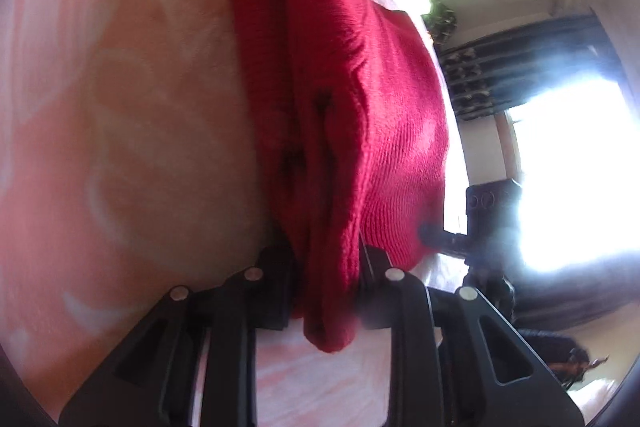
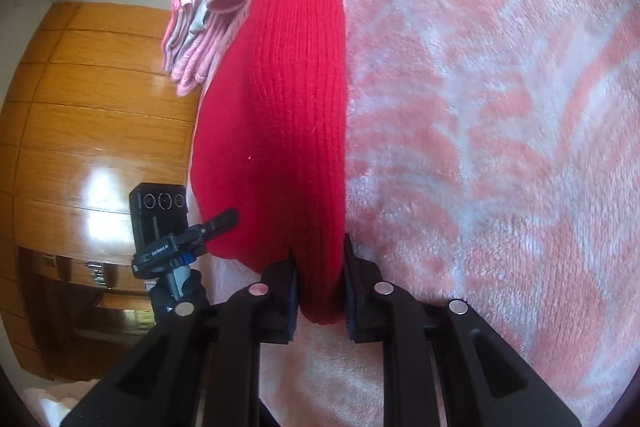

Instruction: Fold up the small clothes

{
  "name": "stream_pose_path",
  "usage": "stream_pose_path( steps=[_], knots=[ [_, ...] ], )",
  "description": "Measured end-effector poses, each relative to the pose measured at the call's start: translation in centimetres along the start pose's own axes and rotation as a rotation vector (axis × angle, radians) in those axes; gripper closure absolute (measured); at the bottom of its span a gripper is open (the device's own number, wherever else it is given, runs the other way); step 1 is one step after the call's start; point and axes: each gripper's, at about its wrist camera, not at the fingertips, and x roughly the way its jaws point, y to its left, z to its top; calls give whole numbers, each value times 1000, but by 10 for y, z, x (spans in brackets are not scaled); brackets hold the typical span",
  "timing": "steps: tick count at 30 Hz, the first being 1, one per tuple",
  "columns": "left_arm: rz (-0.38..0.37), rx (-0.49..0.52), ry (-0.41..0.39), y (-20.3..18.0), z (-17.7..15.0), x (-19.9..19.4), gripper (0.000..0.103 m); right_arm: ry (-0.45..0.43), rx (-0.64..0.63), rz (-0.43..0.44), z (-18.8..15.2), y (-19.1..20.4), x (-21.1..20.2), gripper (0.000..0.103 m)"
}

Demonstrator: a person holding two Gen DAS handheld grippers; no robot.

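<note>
A red knitted garment (image 1: 360, 99) lies folded over on a pink and white fleece blanket (image 1: 120, 107). My left gripper (image 1: 326, 259) is shut on one bunched edge of it, with several layers of red knit pinched between the black fingers. In the right wrist view the same red garment (image 2: 280, 87) stretches away from the camera, and my right gripper (image 2: 320, 267) is shut on its near ribbed edge. Both held edges are lifted slightly off the blanket (image 2: 500, 127).
A pile of pink and grey clothes (image 2: 208, 27) sits beyond the red garment. A black camera on a tripod (image 2: 160, 223) stands by the bed edge, also seen as a camera on a tripod (image 1: 488, 219). Wooden wardrobe panels (image 2: 92, 107) and a bright window (image 1: 568, 167) lie beyond.
</note>
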Motion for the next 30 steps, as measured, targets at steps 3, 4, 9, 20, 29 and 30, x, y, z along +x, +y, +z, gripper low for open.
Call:
stream_pose_path(
  steps=[3,4,9,20,29,30],
  knots=[
    [14,35,-23,-2,-1,-1,80,-15,-44,-59,-3,5,0,87],
    [17,41,-31,1,-6,-7,79,-21,-44,-68,-3,7,2,87],
    [9,19,-56,8,-26,-29,76,-51,-19,-68,-2,12,8,85],
    [95,9,-116,23,-72,-83,60,-97,2,-128,-39,16,-17,64],
    [120,-4,-175,22,-108,-105,36,-140,-2,-248,-71,26,-29,60],
    [134,2,-179,18,-111,-104,34,-149,-10,-263,-76,28,-31,55]
  ],
)
